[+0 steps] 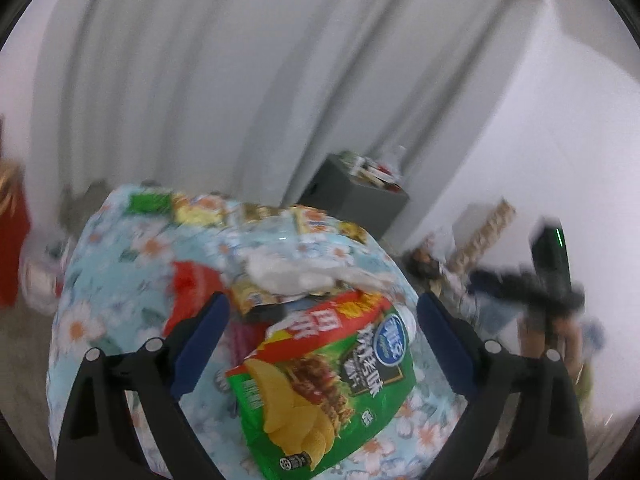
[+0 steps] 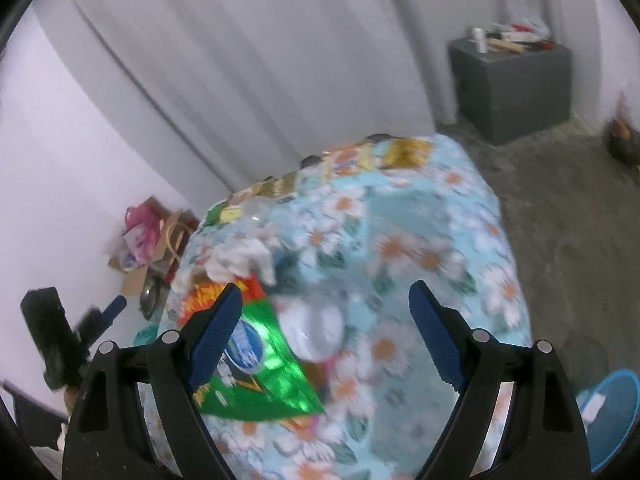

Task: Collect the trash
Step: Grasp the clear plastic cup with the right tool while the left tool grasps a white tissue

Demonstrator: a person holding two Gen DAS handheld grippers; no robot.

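Scene: a small table (image 1: pixel 100 264) under a flowered blue cloth, littered with wrappers; curtain and white wall behind.
Chip bag: a green chip bag (image 1: pixel 320 384) lies flat on the near part of the table top, its red end pointing away. In the right wrist view the same chip bag (image 2: pixel 256 376) sits under the left finger, blurred.
Tissue: a crumpled white tissue (image 1: pixel 296 276) lies just beyond the bag, touching or overlapping its far end.
Other litter: yellow and green wrappers (image 1: pixel 192 208) along the far edge, a red packet (image 1: pixel 192 284) left of the tissue.
Left gripper: the left gripper (image 1: pixel 324 316) has its fingers spread wide above the chip bag, holding nothing.
Right gripper: the right gripper (image 2: pixel 326 308) is also wide open and empty, over the table's middle.
Handling, bag: likely very light, thin crinkly foil, slippery and easily crushed; best pinched at a flat sealed end or a raised edge rather than across the puffed middle.
Handling, tissue: soft, almost weightless, will squash to nothing; pinch the bulk of the wad.
Containers: a grey box (image 2: pixel 512 88) by the wall carries small bottles and clutter on top; a cardboard box (image 2: pixel 136 268) on the floor holds pink bags; a blue round thing (image 2: pixel 612 412) on the floor may be a bin, though only its edge shows.
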